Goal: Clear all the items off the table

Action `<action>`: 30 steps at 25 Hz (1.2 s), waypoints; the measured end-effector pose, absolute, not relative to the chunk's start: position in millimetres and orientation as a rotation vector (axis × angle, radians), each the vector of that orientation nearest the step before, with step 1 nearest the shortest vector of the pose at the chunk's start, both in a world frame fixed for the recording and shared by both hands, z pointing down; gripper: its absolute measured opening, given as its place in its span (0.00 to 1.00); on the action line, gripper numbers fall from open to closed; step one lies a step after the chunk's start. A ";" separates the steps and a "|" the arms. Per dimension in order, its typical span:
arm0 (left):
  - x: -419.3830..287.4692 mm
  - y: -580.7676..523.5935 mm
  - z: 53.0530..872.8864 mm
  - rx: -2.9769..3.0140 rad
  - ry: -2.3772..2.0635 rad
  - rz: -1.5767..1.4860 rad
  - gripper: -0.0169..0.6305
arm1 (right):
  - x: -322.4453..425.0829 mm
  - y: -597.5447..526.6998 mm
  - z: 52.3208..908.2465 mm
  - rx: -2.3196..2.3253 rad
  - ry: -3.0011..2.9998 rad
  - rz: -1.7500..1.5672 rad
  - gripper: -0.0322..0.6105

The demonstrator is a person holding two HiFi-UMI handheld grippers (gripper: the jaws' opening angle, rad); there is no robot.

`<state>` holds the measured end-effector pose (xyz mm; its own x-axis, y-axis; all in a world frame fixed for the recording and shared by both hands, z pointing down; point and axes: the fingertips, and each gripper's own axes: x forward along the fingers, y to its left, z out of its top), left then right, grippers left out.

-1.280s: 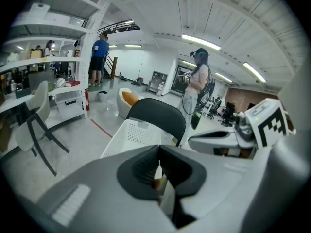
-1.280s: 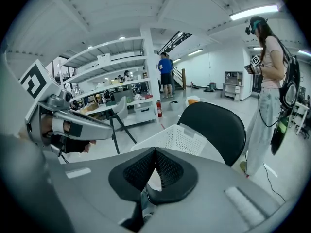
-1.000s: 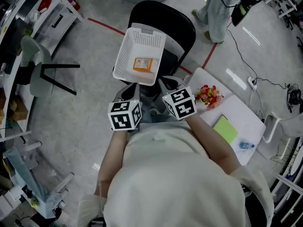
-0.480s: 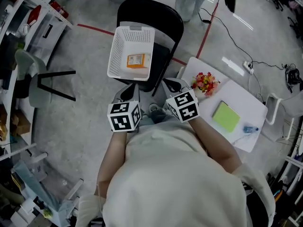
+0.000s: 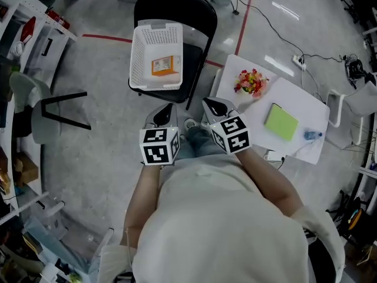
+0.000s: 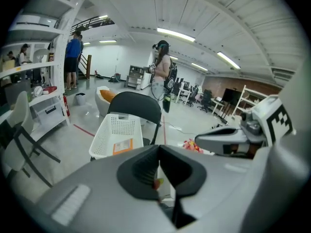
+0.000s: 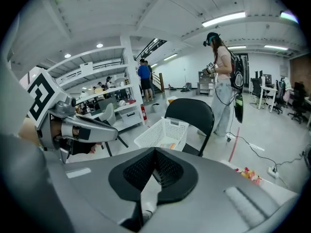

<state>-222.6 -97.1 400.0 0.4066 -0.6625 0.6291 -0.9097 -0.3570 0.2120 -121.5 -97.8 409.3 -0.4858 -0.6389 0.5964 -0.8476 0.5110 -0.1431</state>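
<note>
Both tools are empty and fully closed. The left gripper and right gripper hang side by side, just short of the small white table, touching nothing.

On the table:
- red-and-yellow flower bunch at the corner nearest the black chair
- flat green pad mid-table
- small blue item by an edge; can't tell what it is

The white perforated plastic basket sits on the chair seat and holds an orange box.

Risks:
- A reach with closed jaws shoves an item instead of taking it.
- The pad lies flat with little to grip, so it probably slides toward the table edge.
- The flowers look loose, so a hard pinch crushes or sheds them.
- The basket seems to overhang the seat, so an off-centre drop could tip it.
</note>
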 end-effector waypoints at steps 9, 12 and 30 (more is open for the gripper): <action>-217.2 -68.7 404.8 2.196 -1.227 0.608 0.04 | -109.6 -53.5 415.9 1.379 -2.198 0.648 0.05; -213.2 -61.0 408.4 2.222 -1.185 0.623 0.04 | -106.2 -39.3 420.3 1.424 -2.165 0.668 0.05; -177.0 -50.5 434.4 2.273 -0.966 0.692 0.04 | -43.5 -14.8 455.8 1.736 -1.894 0.868 0.13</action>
<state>-177.0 -50.5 434.4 0.6051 -0.4666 0.6451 -0.7610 -0.5771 0.2964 -43.5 -14.8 455.8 -0.1265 -0.7201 0.6822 -0.9869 0.0219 -0.1599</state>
